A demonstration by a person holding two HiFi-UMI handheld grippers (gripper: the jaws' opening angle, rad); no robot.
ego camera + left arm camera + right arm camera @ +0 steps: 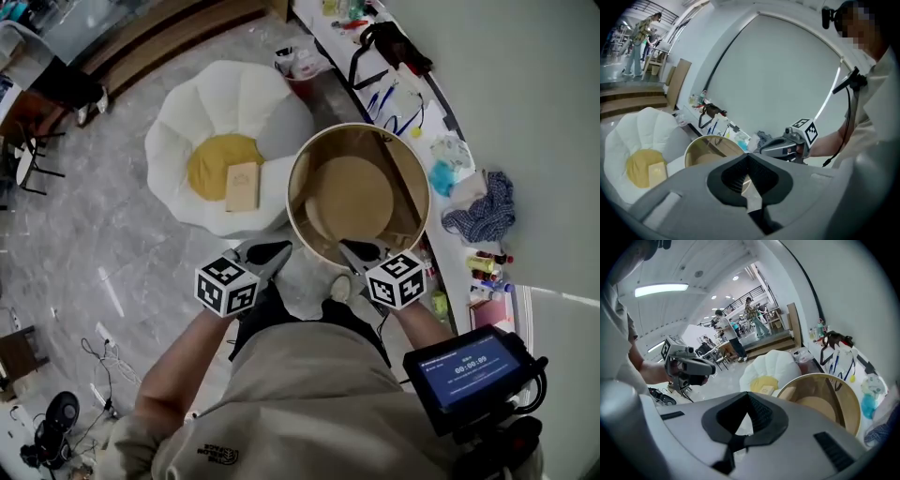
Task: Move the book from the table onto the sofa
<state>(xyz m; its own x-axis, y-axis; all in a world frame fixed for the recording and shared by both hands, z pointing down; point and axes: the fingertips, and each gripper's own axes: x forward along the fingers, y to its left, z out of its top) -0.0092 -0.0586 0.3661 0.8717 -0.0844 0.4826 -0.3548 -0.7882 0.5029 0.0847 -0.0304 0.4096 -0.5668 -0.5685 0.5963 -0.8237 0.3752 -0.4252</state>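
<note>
Book is lying flat in the middle of the sofa, off the round tabletop beside the sofa, so the move is looking finished. You are holding left gripper and right gripper pinched closed and empty, short of the sofa, nothing needing a grip.

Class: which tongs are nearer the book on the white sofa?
Left. The left tongs hover just below the book in the head view; the right tongs are farther right, by the round table.
</note>
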